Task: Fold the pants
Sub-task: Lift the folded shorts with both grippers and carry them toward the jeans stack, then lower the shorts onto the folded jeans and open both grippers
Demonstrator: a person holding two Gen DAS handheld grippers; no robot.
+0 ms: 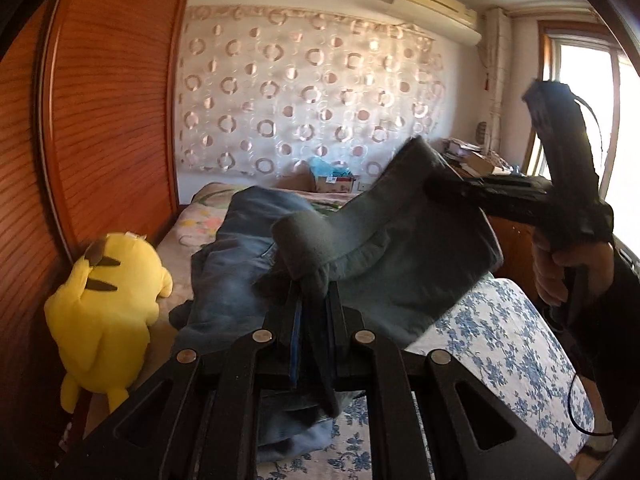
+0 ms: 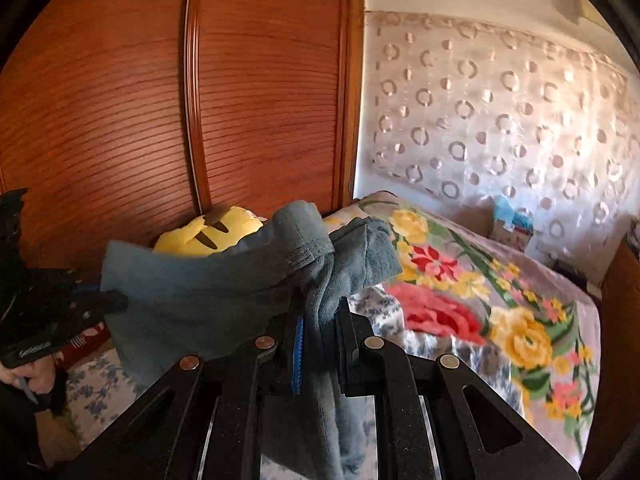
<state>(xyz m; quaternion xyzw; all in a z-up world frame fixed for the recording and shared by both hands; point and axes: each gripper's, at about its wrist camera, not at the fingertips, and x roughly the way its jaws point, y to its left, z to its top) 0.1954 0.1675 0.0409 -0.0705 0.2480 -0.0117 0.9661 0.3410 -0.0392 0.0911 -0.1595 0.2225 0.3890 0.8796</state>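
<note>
Grey-green pants [image 1: 400, 248] hang in the air above the bed, stretched between both grippers. In the left wrist view my left gripper [image 1: 314, 292] is shut on a bunched edge of the fabric. My right gripper [image 1: 434, 184], held by a hand, clamps the far upper edge. In the right wrist view the right gripper [image 2: 320, 312] is shut on a gathered fold of the pants [image 2: 192, 292], with cloth drooping below its fingers. The left gripper [image 2: 116, 302] pinches the opposite corner at the left.
A heap of blue jeans [image 1: 232, 248] lies on the bed behind the pants. A yellow plush toy [image 1: 104, 312] leans against the wooden wardrobe [image 2: 260, 100]. A blue-flowered sheet [image 1: 500, 340] and a bright floral blanket [image 2: 460, 292] cover the bed. Boxes [image 1: 334, 184] stand by the far wall.
</note>
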